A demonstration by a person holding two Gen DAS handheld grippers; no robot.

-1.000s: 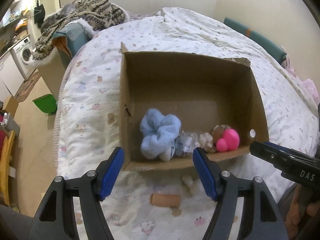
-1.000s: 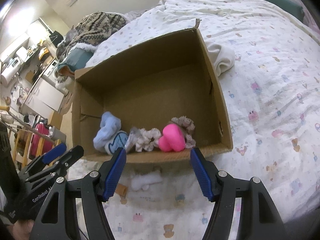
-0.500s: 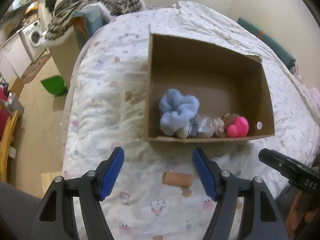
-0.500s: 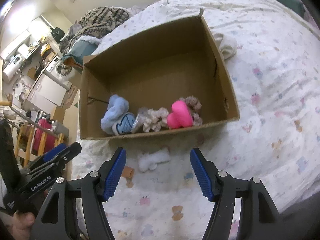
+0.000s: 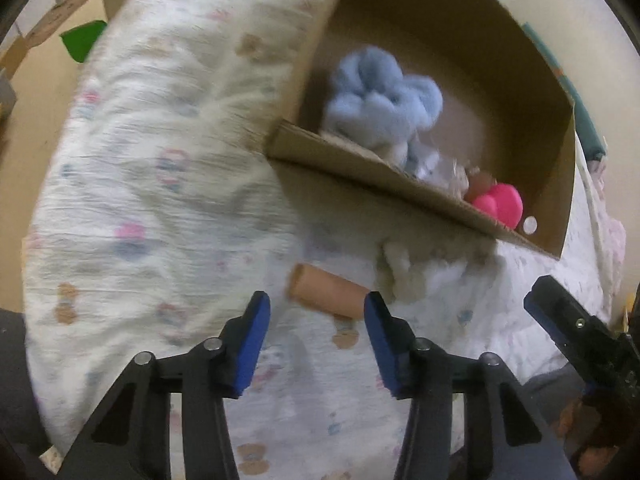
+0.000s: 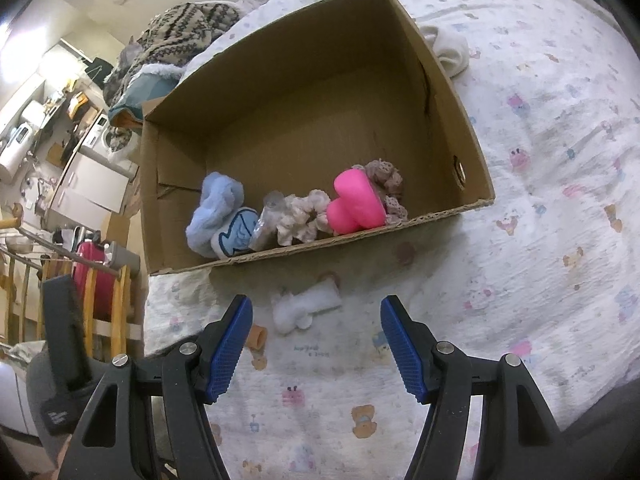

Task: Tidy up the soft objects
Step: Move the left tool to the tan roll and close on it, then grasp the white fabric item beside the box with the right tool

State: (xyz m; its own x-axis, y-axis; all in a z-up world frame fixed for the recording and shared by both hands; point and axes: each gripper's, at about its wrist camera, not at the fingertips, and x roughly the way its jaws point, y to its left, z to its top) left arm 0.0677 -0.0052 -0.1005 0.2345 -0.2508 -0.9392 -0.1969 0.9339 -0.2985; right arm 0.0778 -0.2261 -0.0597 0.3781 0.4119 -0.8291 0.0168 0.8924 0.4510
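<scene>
On the printed bedspread (image 6: pixel 540 240), just in front of the cardboard box (image 6: pixel 448 92), lie a white sock (image 6: pixel 306 306) and a tan tube (image 5: pixel 326 290), perhaps rolled fabric; the left view is blurred. Inside the box, along its near wall, sit a blue fluffy bundle (image 6: pixel 214 210), a cream scrunchie (image 6: pixel 300 218) and a pink toy (image 6: pixel 354 200). The left gripper (image 5: pixel 316 344) and right gripper (image 6: pixel 316 346) hover with jaws wide, holding nothing.

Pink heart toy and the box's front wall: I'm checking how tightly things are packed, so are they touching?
Cannot tell. In the right wrist view the pink heart toy sits behind the box's front wall, whose edge hides any gap.
</scene>
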